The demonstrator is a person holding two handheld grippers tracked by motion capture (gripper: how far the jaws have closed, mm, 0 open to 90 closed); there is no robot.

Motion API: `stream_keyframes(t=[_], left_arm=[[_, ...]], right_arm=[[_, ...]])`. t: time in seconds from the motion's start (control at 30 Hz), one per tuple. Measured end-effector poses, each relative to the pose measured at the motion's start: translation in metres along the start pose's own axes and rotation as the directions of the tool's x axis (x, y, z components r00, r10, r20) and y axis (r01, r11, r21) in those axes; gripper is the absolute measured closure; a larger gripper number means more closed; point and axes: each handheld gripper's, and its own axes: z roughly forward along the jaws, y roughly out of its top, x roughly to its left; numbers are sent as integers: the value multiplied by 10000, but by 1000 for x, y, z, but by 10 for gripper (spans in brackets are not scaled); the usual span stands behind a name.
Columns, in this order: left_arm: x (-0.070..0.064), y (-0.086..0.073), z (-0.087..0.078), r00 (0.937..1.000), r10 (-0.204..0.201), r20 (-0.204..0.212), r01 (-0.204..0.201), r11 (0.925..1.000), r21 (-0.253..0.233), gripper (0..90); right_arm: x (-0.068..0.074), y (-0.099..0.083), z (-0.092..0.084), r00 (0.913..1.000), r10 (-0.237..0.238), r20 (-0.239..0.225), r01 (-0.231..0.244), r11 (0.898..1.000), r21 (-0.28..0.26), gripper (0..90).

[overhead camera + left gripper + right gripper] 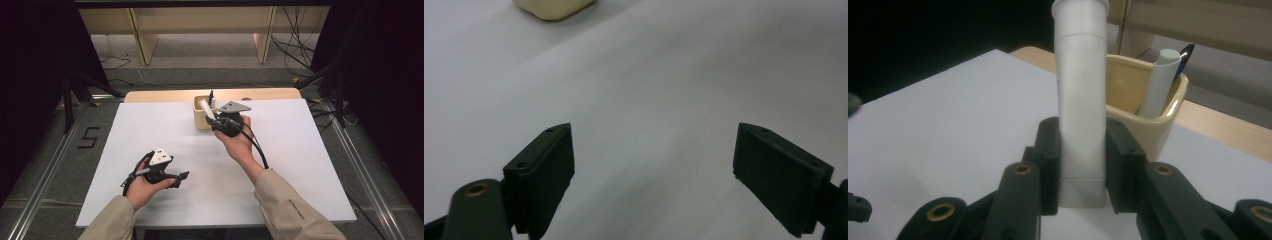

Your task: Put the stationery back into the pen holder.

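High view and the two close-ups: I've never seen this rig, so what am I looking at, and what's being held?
A person holds a two-jaw gripper in each hand over a white table. The high view looks down from above. The other two pictures come from a camera riding on each gripper. The right gripper is shut on a white tube, beside a cream cup that holds a white pen and a dark one. The left gripper hangs open over the bare table, its jaws wide apart with nothing between them.
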Motion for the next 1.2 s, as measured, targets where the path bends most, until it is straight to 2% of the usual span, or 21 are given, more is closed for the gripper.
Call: stream_keyframes(t=[1.2], left_arm=[[-1, 0, 0, 10000, 16, 31, -16, 10000, 10, 164]], right_arm=[[-7, 10, 18, 9995, 38, 329, -40, 10000, 80, 710]])
